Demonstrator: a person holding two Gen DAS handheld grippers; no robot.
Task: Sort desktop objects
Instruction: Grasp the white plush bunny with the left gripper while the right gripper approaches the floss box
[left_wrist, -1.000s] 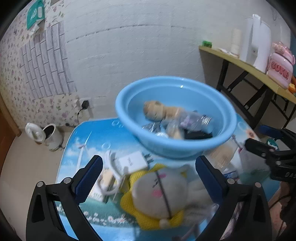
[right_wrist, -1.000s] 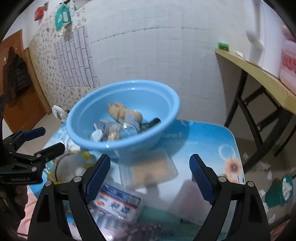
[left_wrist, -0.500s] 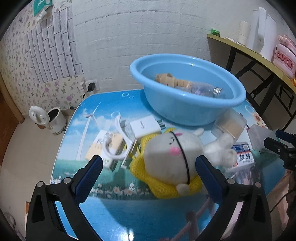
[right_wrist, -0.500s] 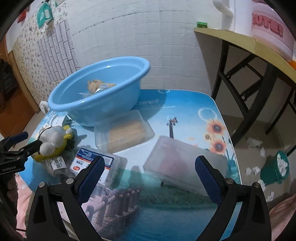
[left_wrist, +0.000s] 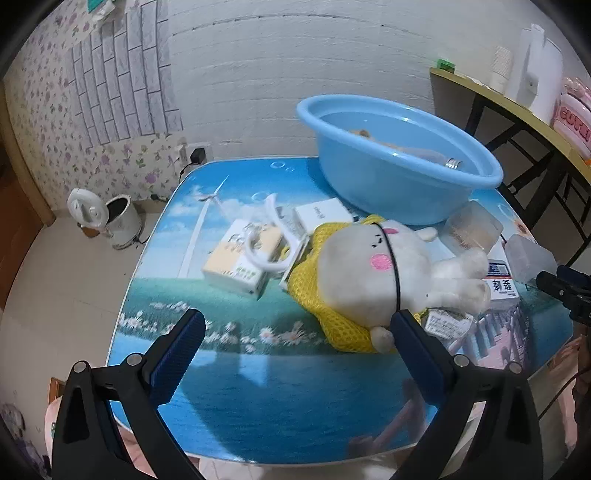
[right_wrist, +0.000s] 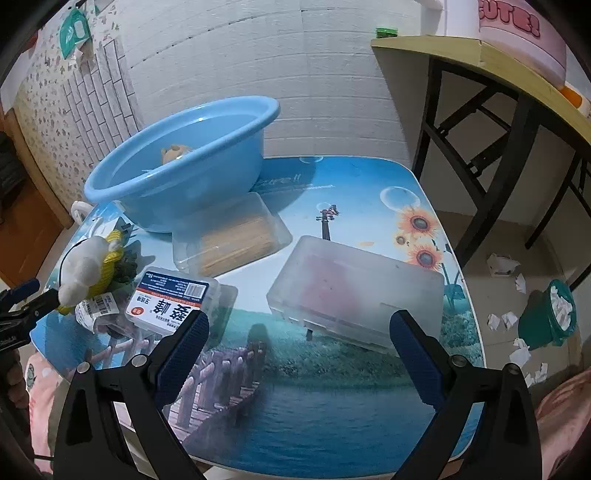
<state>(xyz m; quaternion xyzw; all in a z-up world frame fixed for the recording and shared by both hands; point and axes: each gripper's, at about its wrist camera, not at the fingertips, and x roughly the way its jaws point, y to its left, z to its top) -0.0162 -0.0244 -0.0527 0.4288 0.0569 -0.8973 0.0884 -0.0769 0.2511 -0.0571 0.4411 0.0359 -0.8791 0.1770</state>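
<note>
A blue basin (left_wrist: 399, 162) (right_wrist: 177, 162) holding a small brown toy and a bottle stands at the back of the picture-printed table (left_wrist: 258, 387). In front of it lies a white plush toy in yellow mesh (left_wrist: 373, 273) (right_wrist: 92, 262), beside a yellow-white box (left_wrist: 240, 262) with a white cable (left_wrist: 273, 240) on it and a white charger box (left_wrist: 325, 214). My left gripper (left_wrist: 295, 343) is open, its right finger close to the plush. My right gripper (right_wrist: 299, 343) is open just before a frosted plastic case (right_wrist: 354, 291). A labelled small box (right_wrist: 170, 299) and a clear box of sticks (right_wrist: 236, 236) lie left of it.
A white bin (left_wrist: 118, 221) stands on the floor at the left by the wall. A wooden side table (right_wrist: 491, 70) with black legs is at the right, with a green bin (right_wrist: 550, 317) and paper scraps on the floor below it.
Both grippers have drawn back from above the basin and sunk toward the near part of the table. The right jaws have opened a little wider. The objects have not moved.
</note>
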